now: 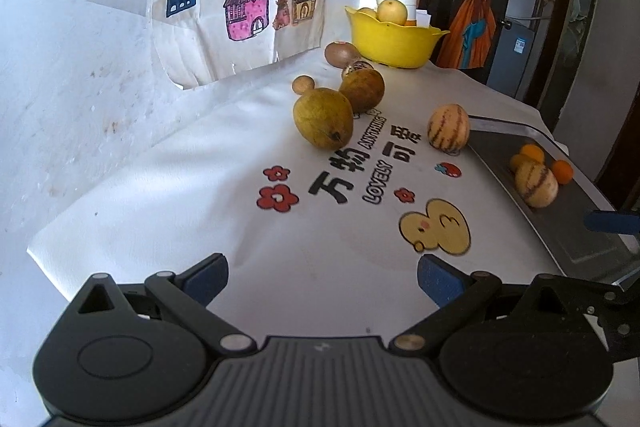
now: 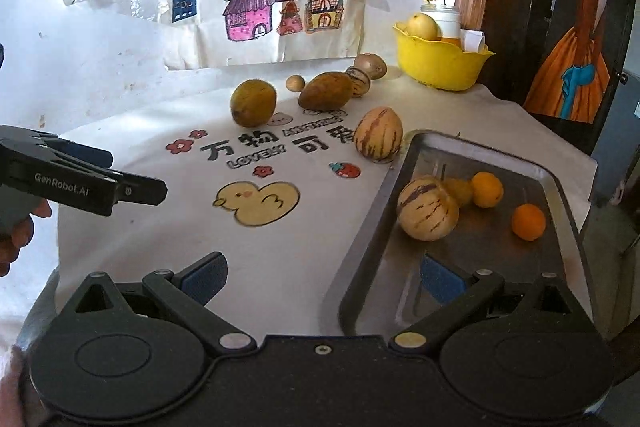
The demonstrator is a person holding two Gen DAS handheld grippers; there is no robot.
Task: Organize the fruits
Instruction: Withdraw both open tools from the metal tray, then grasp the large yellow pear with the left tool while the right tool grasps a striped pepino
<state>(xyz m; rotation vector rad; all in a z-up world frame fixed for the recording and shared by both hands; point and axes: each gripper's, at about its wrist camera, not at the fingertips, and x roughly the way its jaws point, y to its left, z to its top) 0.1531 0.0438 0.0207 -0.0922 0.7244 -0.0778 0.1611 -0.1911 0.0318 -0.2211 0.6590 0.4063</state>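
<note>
Left gripper (image 1: 322, 281): blue-padded jaws spread apart, empty, over the white printed cloth (image 1: 160, 195). Right gripper (image 2: 322, 279): jaws apart, empty, one pad above the near end of the metal tray (image 2: 368, 251). In the tray: a striped, rounded melon (image 2: 427, 207) and smooth oranges (image 2: 528, 221). Beyond on the cloth: a second striped melon (image 2: 378, 133) beside the tray rim, then dull brown-green pears (image 2: 253, 103). Farthest: a scalloped yellow plastic bowl (image 2: 442, 65) holding pale fruit.

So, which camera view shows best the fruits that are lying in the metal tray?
The right wrist view: it looks down into the metal tray, showing the striped melon and the small orange fruits apart. The left wrist view shows the tray at its right edge, with the fruits bunched together.
</note>
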